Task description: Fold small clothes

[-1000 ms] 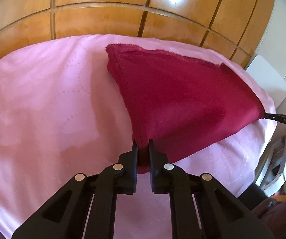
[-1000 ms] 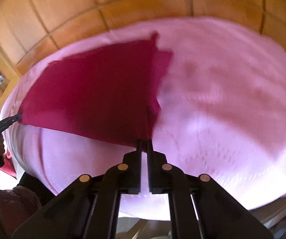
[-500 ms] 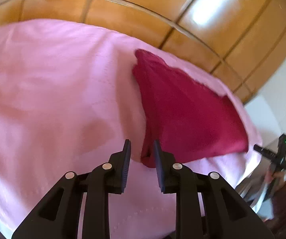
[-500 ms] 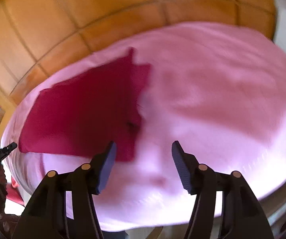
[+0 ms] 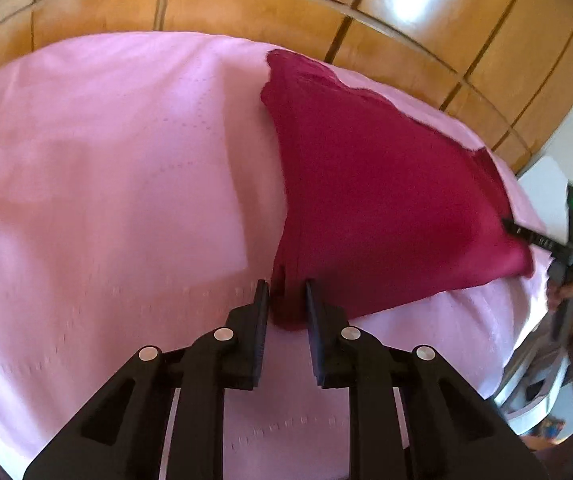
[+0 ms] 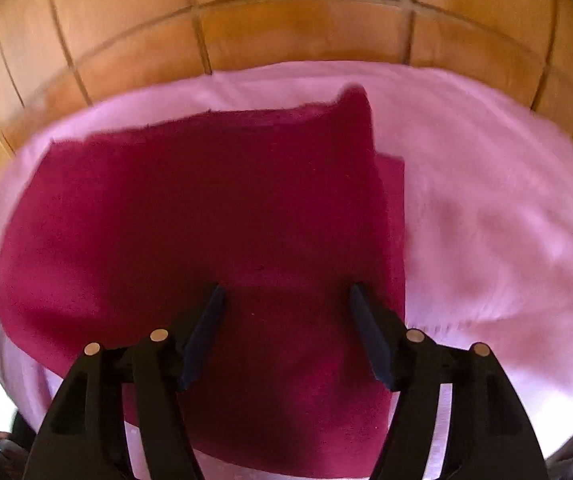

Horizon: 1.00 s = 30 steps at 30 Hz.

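A dark red cloth (image 5: 370,200) lies folded on the pink bedsheet (image 5: 106,200). My left gripper (image 5: 285,286) has its jaws slightly apart, with the cloth's near corner lying between them. In the right wrist view the same cloth (image 6: 206,208) fills the middle, with a second layer showing along its right edge. My right gripper (image 6: 285,292) is wide open and hovers over the cloth's near part. The right gripper also shows in the left wrist view (image 5: 542,240), at the cloth's far right corner.
A glossy wooden panelled wall (image 5: 286,4) runs behind the bed. A white surface (image 5: 546,184) and some grey furniture (image 5: 526,380) stand past the bed's right edge. The sheet extends to the left (image 5: 46,240) in the left wrist view and to the right (image 6: 486,220) in the right wrist view.
Both grippers let go of the cloth's corners and the cloth dropped flat onto the sheet. The right gripper opened wide and moved over the cloth. The left gripper opened a little.
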### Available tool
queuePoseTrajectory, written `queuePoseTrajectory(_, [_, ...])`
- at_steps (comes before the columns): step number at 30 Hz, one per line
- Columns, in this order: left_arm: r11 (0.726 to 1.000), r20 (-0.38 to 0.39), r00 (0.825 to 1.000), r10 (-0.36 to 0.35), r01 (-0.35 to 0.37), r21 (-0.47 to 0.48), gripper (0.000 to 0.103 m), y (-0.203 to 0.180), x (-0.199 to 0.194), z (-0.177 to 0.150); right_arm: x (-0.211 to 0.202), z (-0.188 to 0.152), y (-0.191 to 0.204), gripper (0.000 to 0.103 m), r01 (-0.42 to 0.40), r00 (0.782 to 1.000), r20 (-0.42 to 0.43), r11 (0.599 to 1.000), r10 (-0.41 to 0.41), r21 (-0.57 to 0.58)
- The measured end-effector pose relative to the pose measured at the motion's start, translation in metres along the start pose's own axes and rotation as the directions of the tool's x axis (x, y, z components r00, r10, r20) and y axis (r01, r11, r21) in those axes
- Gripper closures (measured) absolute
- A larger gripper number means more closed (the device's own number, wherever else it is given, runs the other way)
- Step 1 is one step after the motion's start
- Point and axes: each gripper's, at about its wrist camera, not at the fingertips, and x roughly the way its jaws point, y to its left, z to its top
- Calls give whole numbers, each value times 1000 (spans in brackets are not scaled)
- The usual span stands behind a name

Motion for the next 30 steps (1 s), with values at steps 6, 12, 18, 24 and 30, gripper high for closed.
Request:
queuePoseTrajectory(6, [992, 106, 988, 109, -114, 43, 79, -15, -23, 25, 1, -4, 4, 37, 28, 999, 26, 1000, -28, -6])
queuePoseTrajectory(12, [975, 171, 967, 186, -203, 88, 60, -33, -23, 66, -8, 5, 6, 29, 18, 1000, 21, 1000, -19, 15])
queuePoseTrajectory(18, [965, 188, 962, 196, -223, 141, 60, -52, -13, 88, -22, 25, 3, 25, 3, 997, 78, 999, -7, 50])
queuePoseTrajectory(24, [957, 165, 964, 207, -235, 173, 60, -62, 8, 99, -19, 55, -17, 22, 41, 993, 108, 992, -54, 120])
queuePoseTrajectory(30, [954, 137, 965, 223, -245, 173, 60, -58, 23, 106, 5, 76, -39, 26, 58, 994, 78, 979, -75, 194])
